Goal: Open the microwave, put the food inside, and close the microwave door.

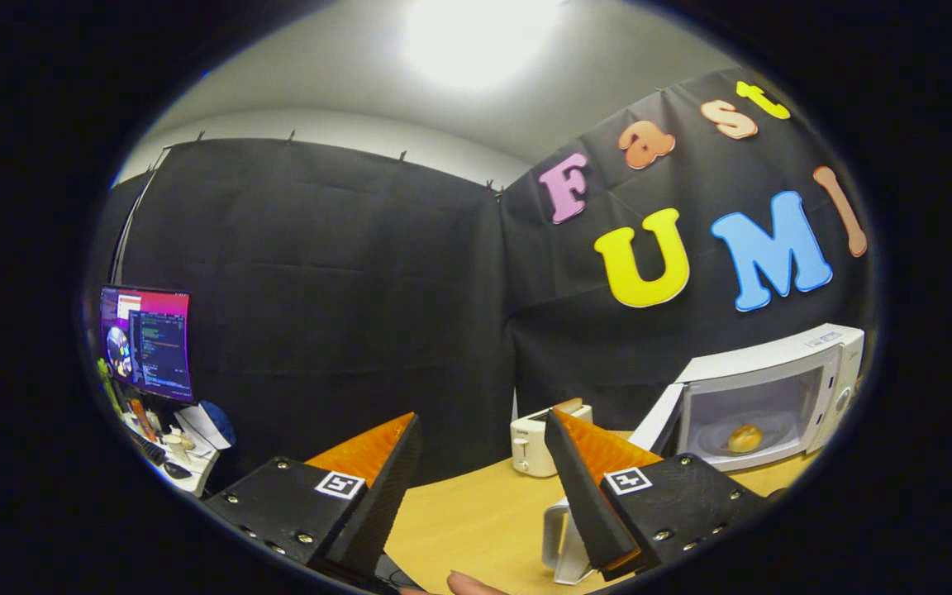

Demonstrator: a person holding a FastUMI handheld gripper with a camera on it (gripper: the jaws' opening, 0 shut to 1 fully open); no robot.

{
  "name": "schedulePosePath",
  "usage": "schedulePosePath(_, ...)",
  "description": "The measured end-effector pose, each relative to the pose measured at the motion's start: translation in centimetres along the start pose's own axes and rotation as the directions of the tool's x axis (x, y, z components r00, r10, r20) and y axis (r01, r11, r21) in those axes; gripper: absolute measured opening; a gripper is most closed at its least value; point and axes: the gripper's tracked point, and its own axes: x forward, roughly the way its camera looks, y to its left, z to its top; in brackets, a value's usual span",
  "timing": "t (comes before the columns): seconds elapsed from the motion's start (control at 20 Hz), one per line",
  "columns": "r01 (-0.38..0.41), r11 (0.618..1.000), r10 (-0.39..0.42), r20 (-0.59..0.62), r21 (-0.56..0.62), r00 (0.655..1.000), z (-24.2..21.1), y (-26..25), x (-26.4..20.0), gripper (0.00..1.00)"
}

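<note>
The gripper (483, 471) has its fingers spread wide and holds nothing; between them shows only the bare wooden table (476, 512). The microwave (761, 401) stands on the table at about two o'clock from the fingers, well beyond the right one; its door (658, 417) is swung open toward the left, and the food (744, 438), a small round bun-like piece, already lies inside on the floor of the chamber. A white toaster (535, 445) stands at about twelve o'clock, near the open door; a white mug (563, 541) is just beside the right finger, partly hidden by it. I judge that only the closing of the door is left. The risks: the right finger may knock the mug as it turns toward the door; a push on the thin door edge may slip off; a hard push may slide the whole microwave.
</note>
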Motion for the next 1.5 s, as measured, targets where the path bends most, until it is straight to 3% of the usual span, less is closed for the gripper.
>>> schedulePosePath(0.2,0.106,0.983,-0.110,-0.018,-0.148,0.994,-4.8,-0.2,1.3,0.88)
schedulePosePath(0.3,0.110,0.981,-0.122,-0.067,-0.157,0.990,-7.7,-0.1,2.4,0.85)
schedulePosePath(0.45,0.157,0.974,-0.180,-0.134,-0.166,0.975,-11.1,-1.1,2.8,0.58)
schedulePosePath(0.55,0.219,0.952,-0.251,-0.136,-0.213,0.958,-11.8,-2.9,2.8,0.47)
schedulePosePath(0.65,0.220,0.950,-0.258,-0.160,-0.219,0.953,-13.2,-3.7,3.4,0.34)
schedulePosePath(0.7,0.237,0.943,-0.279,-0.169,-0.233,0.945,-13.8,-4.4,3.7,0.34)
schedulePosePath(0.8,0.256,0.933,-0.306,-0.186,-0.251,0.934,-14.8,-5.5,2.9,0.05)
schedulePosePath(0.85,0.252,0.936,-0.305,-0.206,-0.247,0.930,-16.2,-5.6,3.6,0.02)
schedulePosePath(1.2,0.367,0.891,-0.422,-0.190,-0.268,0.886,-15.6,-11.2,1.5,0.01)
schedulePosePath(1.5,0.407,0.864,-0.464,-0.157,-0.296,0.872,-12.8,-15.5,-1.4,0.01)
